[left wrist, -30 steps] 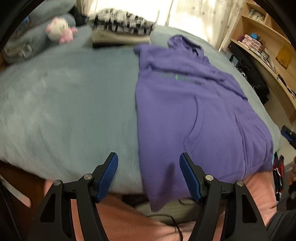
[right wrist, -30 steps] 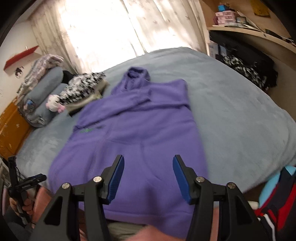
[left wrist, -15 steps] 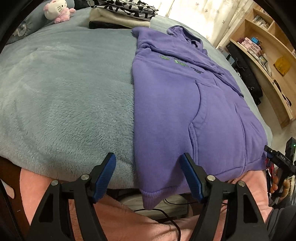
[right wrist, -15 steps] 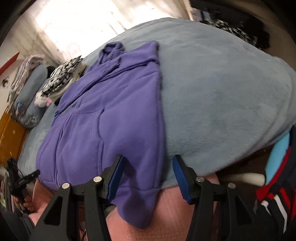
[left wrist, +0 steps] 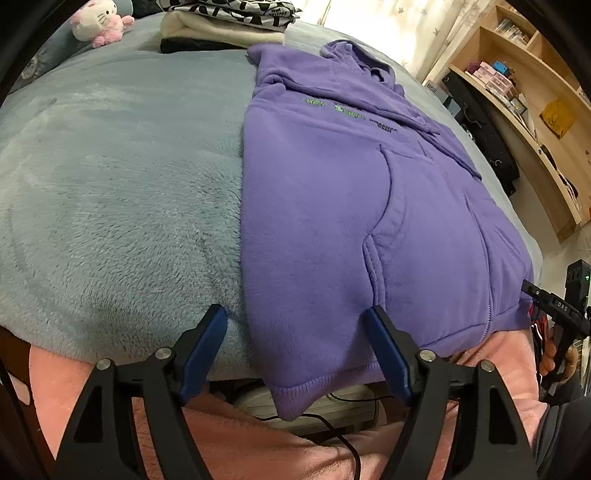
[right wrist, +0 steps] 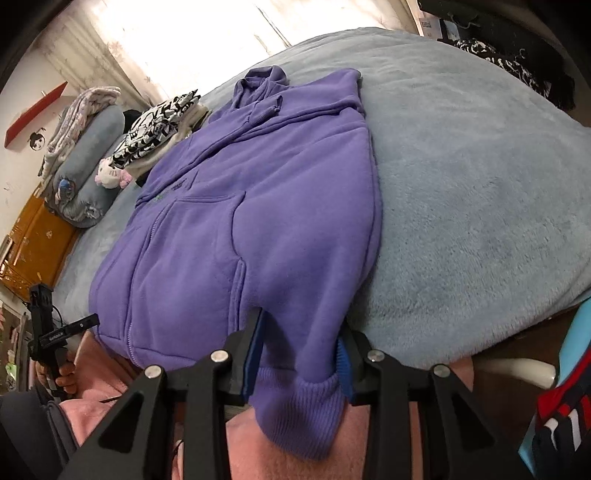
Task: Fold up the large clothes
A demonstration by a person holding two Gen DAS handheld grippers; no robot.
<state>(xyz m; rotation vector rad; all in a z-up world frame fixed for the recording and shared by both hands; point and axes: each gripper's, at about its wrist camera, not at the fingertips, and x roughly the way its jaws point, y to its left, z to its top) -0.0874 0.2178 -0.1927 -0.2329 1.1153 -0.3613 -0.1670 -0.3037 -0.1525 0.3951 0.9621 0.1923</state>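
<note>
One purple hoodie (left wrist: 332, 206) laid flat, front up, on grey-blue fleece blanket (left wrist: 122, 206) covering bed; hem hanging over near edge, hood twd far end. Right gripper (right wrist: 299, 354) at hem corner w/ ribbed cuff/hem bunched btwn blue pads, jaws just been closing, pads pressing fabric on both sides. Left gripper (left wrist: 295, 354) at other hem corner, jaws wide & just been opening further, straddling hoodie's side edge, pads not pressing cloth. Folded clothes stack (left wrist: 225, 26) + plush toy (left wrist: 99, 22) beyond hoodie. Wooden shelves (left wrist: 524, 92) off to side.
</note>
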